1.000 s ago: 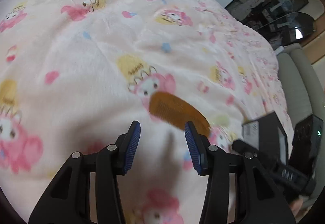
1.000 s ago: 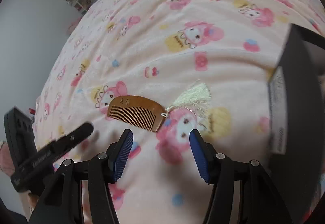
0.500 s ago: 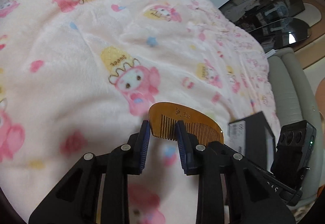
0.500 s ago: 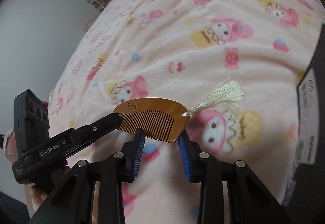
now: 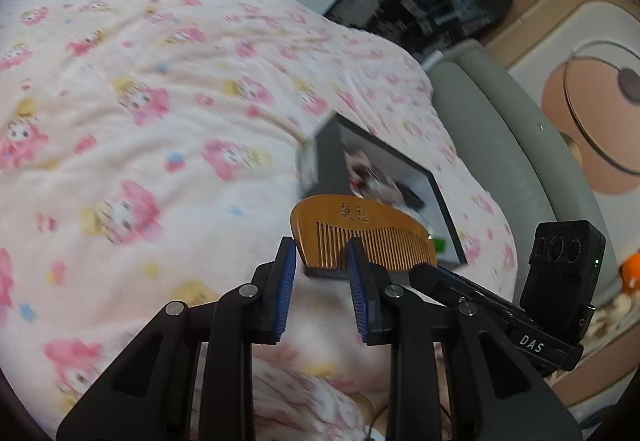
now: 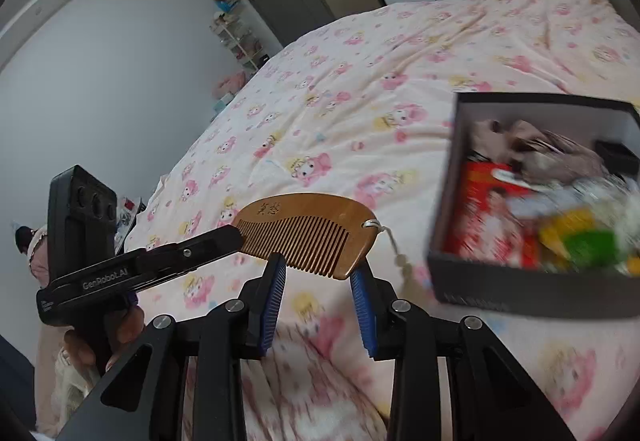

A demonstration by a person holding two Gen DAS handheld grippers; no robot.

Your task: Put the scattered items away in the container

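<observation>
Comb (image 5: 362, 231), wooden, half-moon, with a pale tassel (image 6: 398, 259) hanging from a cord at one end; it is off the bedding and carried between both tongs. Left tongs (image 5: 320, 263) are clenched on the toothed end away from the tassel, comb standing just ahead of the blue pads. Right tongs (image 6: 318, 273) are clenched across the teeth nearer the tassel end; in the right wrist view the left tool's nose meets the comb's far tip to their left. A grip at each end likely keeps the thin, flat piece from twisting. Black box (image 6: 444, 225), open and already holding packets and oddments, sits on the pink cartoon blanket (image 5: 160, 121), ahead and right of the right tongs. Comb is near the box, not yet over it.
</observation>
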